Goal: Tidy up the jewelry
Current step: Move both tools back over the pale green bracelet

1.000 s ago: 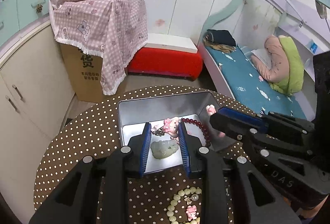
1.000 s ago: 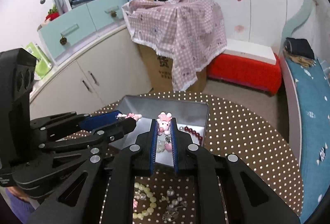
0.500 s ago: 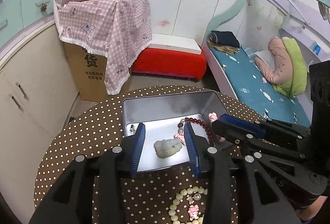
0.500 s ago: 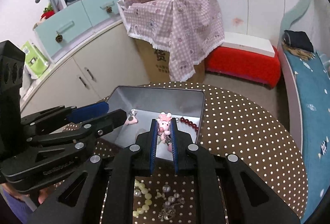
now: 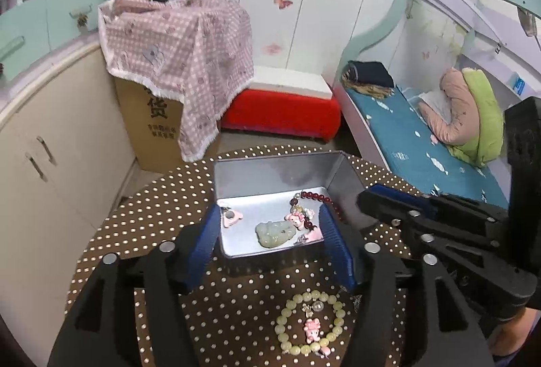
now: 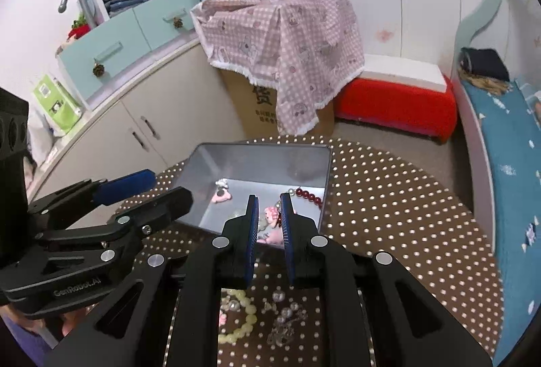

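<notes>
A silver metal tin (image 5: 267, 171) (image 6: 257, 161) stands on the round polka-dot table (image 5: 152, 218). In it lie a pale green jade pendant (image 5: 275, 232), a dark red bead bracelet with a pink charm (image 5: 312, 198) (image 6: 306, 194) and a small pink clip (image 5: 231, 218) (image 6: 221, 194). My left gripper (image 5: 268, 240) is open wide and empty, straddling the tin's near edge. My right gripper (image 6: 269, 218) is open a little and empty, just above the pink charm. A pale green bead bracelet (image 5: 311, 324) (image 6: 241, 316) lies on the table in front of the tin.
Small clear-bead pieces (image 6: 284, 309) lie on the table near the green bracelet. A cardboard box under a pink checked cloth (image 5: 179, 52), a red bench (image 5: 280, 112), cabinets (image 5: 50, 144) and a bed (image 5: 422, 144) surround the table.
My left gripper opened, let go of the jade pendant into the tin and pulled back. My right gripper opened and dropped the pink-charm bracelet into the tin.
</notes>
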The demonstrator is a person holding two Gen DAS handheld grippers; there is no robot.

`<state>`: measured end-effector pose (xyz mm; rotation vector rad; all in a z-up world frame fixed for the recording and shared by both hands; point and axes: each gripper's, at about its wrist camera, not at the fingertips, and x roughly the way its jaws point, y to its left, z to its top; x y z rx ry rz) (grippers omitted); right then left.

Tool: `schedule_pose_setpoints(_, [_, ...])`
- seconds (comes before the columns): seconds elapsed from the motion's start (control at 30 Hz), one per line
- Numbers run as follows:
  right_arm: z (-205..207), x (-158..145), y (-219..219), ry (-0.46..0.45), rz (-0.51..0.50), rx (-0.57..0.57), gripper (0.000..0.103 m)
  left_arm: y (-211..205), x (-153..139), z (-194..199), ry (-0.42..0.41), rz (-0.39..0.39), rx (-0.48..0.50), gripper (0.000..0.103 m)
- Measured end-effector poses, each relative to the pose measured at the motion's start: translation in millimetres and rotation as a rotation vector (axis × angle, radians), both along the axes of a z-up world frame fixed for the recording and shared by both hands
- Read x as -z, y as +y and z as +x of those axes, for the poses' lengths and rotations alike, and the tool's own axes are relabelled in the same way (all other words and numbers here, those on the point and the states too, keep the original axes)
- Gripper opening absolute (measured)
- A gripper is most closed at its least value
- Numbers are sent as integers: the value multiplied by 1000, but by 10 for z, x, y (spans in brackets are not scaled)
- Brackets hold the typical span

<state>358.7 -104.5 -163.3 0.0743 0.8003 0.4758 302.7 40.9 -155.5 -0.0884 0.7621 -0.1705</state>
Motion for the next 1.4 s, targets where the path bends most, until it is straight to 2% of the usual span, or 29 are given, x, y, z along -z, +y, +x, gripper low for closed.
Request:
schedule_pose_setpoints(0.07, [-123,-125,-48,-33,-5,15,42,16,-75,-99,-17,-15,-4,62])
schedule_pose_setpoints(0.23, [-456,-350,-198,-94,-16,37,47,29,-244,-460,-82,-11,-30,72])
schedule_pose_setpoints(0.33, [-640,-399,-294,-118,-46,67,52,39,-285,-650,-97,-20,-42,73])
schedule_pose_setpoints(0.4, [-734,-402,-353,-119,-41,72,53,40,-273,-776,-97,-29,-47,77])
schedule_pose_setpoints(0.73, [-1010,-77,-575,-50,-50,90,55,45,46,-1014,-19,-54,-72,77])
schedule_pose_setpoints(1.0, [-1047,308,-589,22,-70,83,55,12,440,-930,74,-41,-88,77])
schedule_pose_setpoints(1.3, [-958,614,-564,76,-79,71,55,-108,706,-714,129,33,-88,75])
schedule_pose_setpoints(1.37, [-926,656,-544,81,-83,68,55,-120,738,-675,140,36,-85,67])
schedule_pose_setpoints(1.4, [-912,674,-540,84,-85,67,55,-119,767,-651,148,37,-83,67])
